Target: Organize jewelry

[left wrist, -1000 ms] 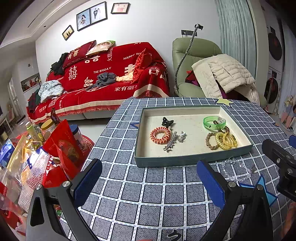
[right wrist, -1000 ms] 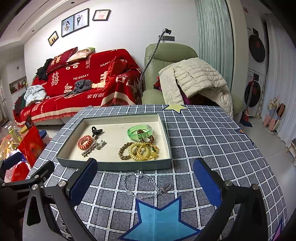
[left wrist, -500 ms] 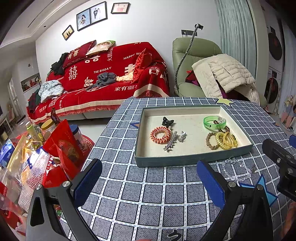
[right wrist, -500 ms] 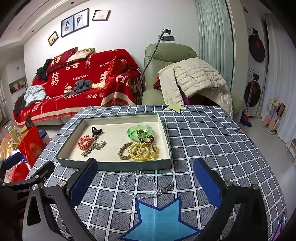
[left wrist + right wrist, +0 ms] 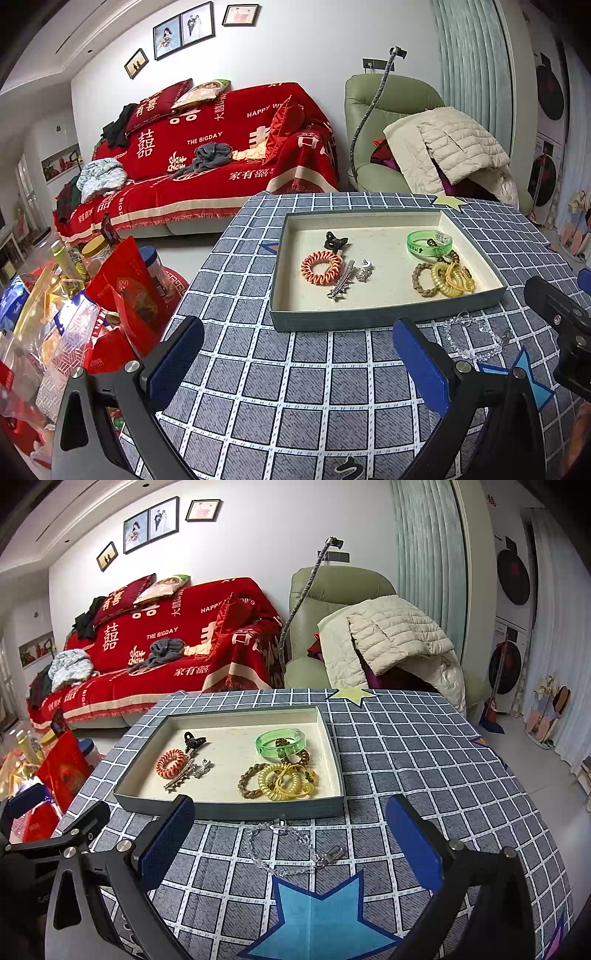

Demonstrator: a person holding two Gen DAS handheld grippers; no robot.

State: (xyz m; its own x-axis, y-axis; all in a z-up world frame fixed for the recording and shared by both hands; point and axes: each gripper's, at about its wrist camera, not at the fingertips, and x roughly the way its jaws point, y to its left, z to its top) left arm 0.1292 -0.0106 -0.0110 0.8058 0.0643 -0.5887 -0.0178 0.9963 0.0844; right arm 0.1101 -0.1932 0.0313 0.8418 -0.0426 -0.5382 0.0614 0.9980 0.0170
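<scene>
Hovering spread and empty short of the tray, the left gripper waits. In the right view, the right gripper, also spread, frames the clear bead bracelet lying outside the tray; next likely pinching it.

Red sofa cover: "THE BIGDAY", "HAPPY W…" (cut off), 囍, 家有囍事.
</scene>
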